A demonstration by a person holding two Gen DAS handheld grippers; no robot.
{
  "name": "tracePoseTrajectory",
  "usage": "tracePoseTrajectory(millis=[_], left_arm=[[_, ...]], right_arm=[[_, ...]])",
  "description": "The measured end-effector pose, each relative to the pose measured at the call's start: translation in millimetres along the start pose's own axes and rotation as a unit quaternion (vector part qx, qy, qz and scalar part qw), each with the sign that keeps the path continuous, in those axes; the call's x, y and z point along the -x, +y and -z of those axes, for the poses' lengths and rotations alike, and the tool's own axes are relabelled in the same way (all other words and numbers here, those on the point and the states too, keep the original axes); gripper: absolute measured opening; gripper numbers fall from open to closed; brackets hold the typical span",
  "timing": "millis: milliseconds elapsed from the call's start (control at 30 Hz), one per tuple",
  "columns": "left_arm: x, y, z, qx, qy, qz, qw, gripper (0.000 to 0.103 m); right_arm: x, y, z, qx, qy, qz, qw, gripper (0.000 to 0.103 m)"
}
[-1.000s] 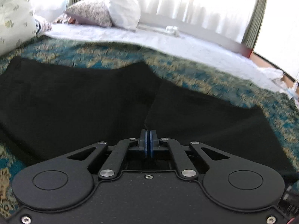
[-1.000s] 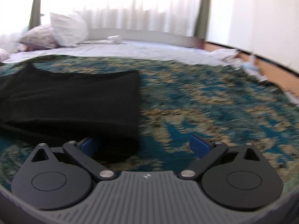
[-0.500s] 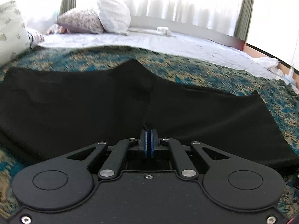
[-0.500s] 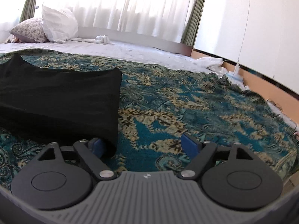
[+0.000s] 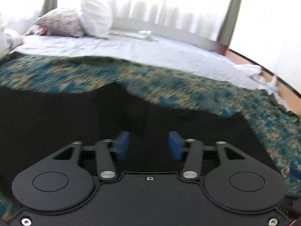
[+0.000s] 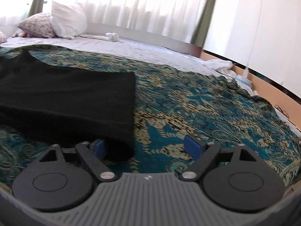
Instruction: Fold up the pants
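Black pants lie spread flat across a teal and gold patterned bedspread. My left gripper hangs just over the middle of the cloth; its jaws are opening, the blue pads apart with black fabric seen beneath but not pinched. In the right wrist view the pants end in a straight hem at the right. My right gripper stands wide open at that near corner, its left pad beside the hem edge and its right pad over the bedspread.
A white sheet covers the far part of the bed, with a flowered pillow and a white pillow at the head. Bright curtains hang behind. A white wall and crumpled white cloth lie at right.
The left gripper's pads, shut together on the pants before, have parted and let the cloth go; the view has lifted and blurred. The right gripper stays open beside the hem.
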State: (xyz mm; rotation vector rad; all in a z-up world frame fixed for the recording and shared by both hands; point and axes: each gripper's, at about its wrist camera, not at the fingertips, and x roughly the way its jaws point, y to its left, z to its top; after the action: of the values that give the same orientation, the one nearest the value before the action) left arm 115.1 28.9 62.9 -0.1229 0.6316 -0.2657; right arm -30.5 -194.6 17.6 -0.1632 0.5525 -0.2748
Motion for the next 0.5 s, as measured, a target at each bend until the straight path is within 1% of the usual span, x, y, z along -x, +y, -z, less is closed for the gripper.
tracePoseTrajectory(millis=[33,100,200,267,300,367,400,433,467,500], left_arm=[[-10,-4,-5,-0.004,0.002,0.000,1.0000,0.057],[-36,-9,-16,-0.003,0.022,-0.003,0.9997,0.057],[-74,-8,-28,0.019,0.056,0.002,0.9982,0.057],[-94,-6,-31,0.035,0.075,-0.005,0.9966,0.057],[-102,-5,-31,0.042,0.080,-0.006,0.9959,0.058],[-113,-2,-32,0.052,0.074,-0.001,0.9959,0.061],[-117,-2,-32,0.054,0.072,-0.001,0.9959,0.055],[-119,-3,-33,0.053,0.068,-0.009,0.9962,0.040],[-121,-4,-34,0.043,0.061,-0.031,0.9967,0.007],[-122,-7,-36,0.031,0.059,-0.049,0.9966,0.008]], right_arm=[[1,2,-1,0.005,-0.003,-0.004,1.000,0.091],[3,6,-2,0.018,-0.009,-0.004,1.000,0.091],[3,10,-2,0.028,-0.011,0.000,1.000,0.091],[5,9,-2,0.025,-0.010,-0.003,1.000,0.091],[6,8,-1,0.023,-0.010,-0.006,1.000,0.091],[8,6,0,0.018,-0.011,-0.012,1.000,0.091],[9,5,1,0.017,-0.011,-0.014,1.000,0.091],[8,4,1,0.017,-0.011,-0.015,1.000,0.091],[8,4,2,0.016,-0.010,-0.014,1.000,0.091],[7,4,2,0.015,-0.010,-0.013,1.000,0.091]])
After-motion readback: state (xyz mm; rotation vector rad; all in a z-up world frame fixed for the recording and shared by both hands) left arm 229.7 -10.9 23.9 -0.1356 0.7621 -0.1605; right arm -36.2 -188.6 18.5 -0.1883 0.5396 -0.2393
